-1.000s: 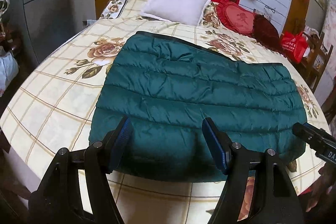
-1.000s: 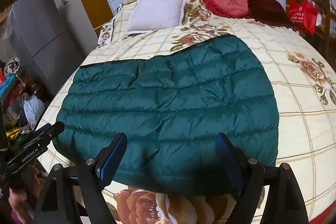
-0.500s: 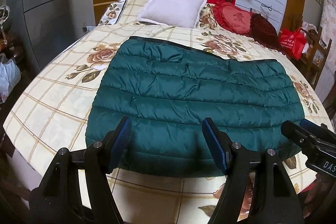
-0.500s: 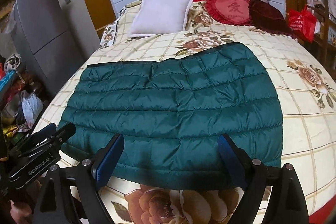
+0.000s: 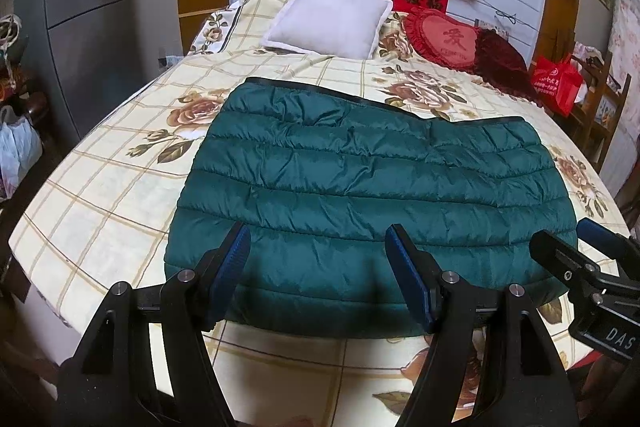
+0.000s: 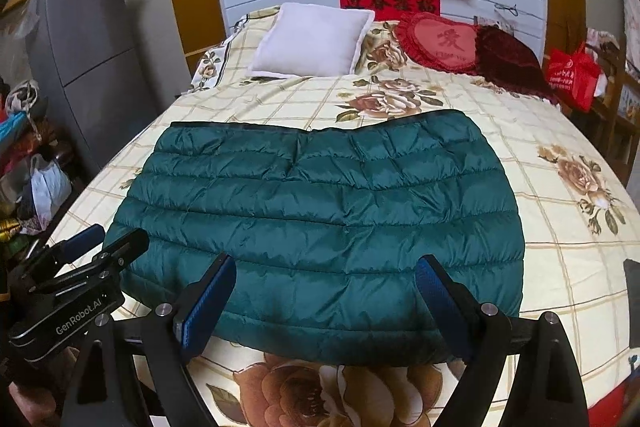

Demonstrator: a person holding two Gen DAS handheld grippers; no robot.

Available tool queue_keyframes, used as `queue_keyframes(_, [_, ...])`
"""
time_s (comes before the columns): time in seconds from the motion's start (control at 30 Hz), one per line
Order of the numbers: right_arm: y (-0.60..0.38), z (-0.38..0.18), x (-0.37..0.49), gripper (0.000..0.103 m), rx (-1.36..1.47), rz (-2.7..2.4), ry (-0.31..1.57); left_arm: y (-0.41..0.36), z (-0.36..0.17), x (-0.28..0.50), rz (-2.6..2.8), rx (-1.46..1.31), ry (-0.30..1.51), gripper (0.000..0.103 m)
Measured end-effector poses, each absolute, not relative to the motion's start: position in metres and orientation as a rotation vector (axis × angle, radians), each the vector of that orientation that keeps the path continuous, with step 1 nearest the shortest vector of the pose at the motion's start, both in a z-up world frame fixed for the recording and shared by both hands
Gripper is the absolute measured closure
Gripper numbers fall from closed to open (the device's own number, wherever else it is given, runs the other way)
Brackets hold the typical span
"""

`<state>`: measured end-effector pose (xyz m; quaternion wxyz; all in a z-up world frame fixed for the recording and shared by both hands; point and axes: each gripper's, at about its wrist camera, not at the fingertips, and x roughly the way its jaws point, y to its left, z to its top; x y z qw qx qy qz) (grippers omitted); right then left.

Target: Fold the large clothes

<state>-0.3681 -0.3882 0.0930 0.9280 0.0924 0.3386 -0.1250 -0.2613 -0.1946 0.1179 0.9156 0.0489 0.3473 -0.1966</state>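
In the left wrist view, the green quilted jacket is seen lying flat across the floral bedspread, already folded into a wide band, and the left gripper is held above its near hem with fingers spread wide and nothing gripped. In the right wrist view, the right gripper is likewise parted and empty over the same hem; the next fold is best begun by both corners being pinched through all layers and lifted evenly

Left gripper hangs spread wide over the near edge of the folded green jacket on the bed
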Motion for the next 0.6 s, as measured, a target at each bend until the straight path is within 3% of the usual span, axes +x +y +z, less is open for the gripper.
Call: queue_keyframes(0.6, [-0.3913,0.0880,-0.3693,0.013,0.215,-0.256,0.700,-0.1944,0.1163,-0.2622,-0.405,0.094,0.721,0.033])
